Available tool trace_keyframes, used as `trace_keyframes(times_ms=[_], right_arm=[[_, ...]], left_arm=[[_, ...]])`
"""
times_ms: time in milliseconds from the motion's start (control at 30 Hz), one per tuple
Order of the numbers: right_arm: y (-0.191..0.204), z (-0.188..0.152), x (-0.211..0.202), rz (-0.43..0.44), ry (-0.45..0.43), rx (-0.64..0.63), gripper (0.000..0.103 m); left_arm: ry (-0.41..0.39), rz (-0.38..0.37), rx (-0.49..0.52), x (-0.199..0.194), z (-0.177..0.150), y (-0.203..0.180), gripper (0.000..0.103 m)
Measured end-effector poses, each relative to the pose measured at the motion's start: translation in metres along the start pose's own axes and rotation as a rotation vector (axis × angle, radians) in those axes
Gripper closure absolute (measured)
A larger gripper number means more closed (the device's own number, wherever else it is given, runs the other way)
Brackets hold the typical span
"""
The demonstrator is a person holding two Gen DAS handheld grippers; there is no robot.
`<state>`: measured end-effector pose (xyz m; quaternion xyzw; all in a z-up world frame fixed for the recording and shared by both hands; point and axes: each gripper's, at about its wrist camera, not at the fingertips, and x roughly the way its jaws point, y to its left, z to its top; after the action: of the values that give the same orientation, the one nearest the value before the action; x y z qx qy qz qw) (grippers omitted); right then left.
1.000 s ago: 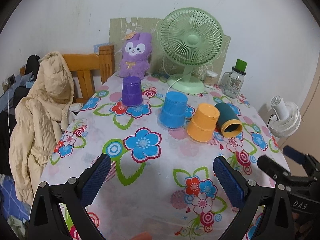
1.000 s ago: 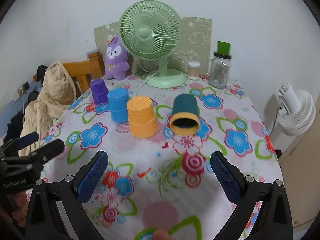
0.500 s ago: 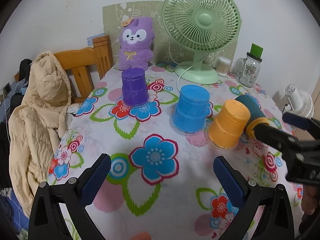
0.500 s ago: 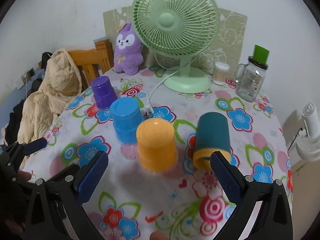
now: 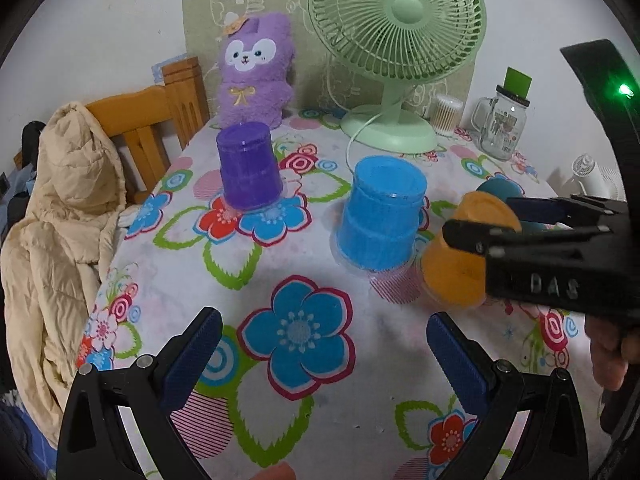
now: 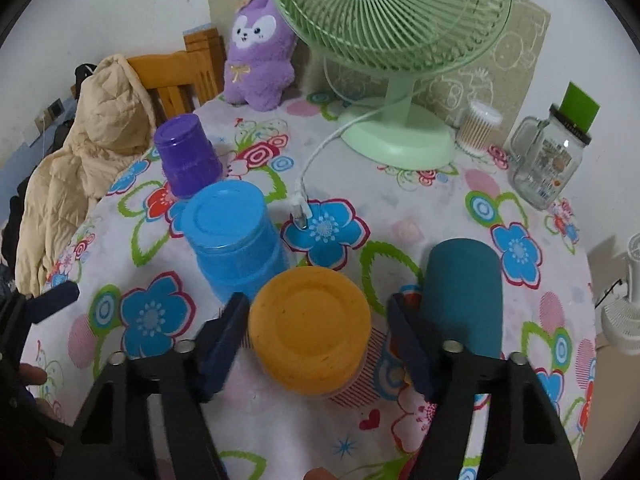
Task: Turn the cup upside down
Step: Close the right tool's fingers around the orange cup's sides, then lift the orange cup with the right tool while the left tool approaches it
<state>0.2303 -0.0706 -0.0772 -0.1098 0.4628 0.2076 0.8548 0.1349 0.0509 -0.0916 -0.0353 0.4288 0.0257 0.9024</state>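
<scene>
A teal cup (image 6: 464,292) lies on its side on the flowered tablecloth, its closed end pointing away; in the left wrist view only its top (image 5: 500,190) shows behind the orange cup. An orange cup (image 6: 312,332) stands upside down between the fingers of my right gripper (image 6: 316,320), which is open around it without gripping. A blue cup (image 6: 232,240) and a purple cup (image 6: 186,156) also stand upside down. My left gripper (image 5: 320,344) is open and empty above the cloth, in front of the blue cup (image 5: 380,216).
A green desk fan (image 6: 396,40) stands at the back with its white cable (image 6: 304,200) lying on the cloth. A glass jar (image 6: 548,156), a cotton swab tub (image 6: 478,128) and a purple plush (image 6: 256,52) line the back. A chair with a beige coat (image 5: 52,240) stands left.
Both grippers moved forward toward the cups. My right gripper came down so its fingers now straddle the orange cup, and it narrowed somewhat. The cups have not moved.
</scene>
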Motion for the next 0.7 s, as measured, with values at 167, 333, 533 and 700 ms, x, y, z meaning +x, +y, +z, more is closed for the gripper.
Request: trace_keyframes(times_ms=[167, 333, 533, 700], right_arm=[[-0.002, 0.004, -0.007, -0.009, -0.044, 0.003, 0.046], [0.003, -0.008, -0.038, 0.037, -0.133, 0.002, 0.046], [0.014, -0.044, -0.066, 0.104, -0.228, 0.022, 0.046], [0.009, -0.08, -0.059, 0.208, -0.244, 0.12, 0.047]], left_arm=[[0.0, 0.002, -0.027, -0.002, -0.001, 0.007, 0.0], [-0.025, -0.002, -0.059, -0.017, -0.002, 0.011, 0.0], [-0.053, -0.02, -0.104, -0.043, -0.017, 0.012, 0.0], [-0.061, -0.013, -0.154, -0.065, -0.036, 0.015, 0.0]])
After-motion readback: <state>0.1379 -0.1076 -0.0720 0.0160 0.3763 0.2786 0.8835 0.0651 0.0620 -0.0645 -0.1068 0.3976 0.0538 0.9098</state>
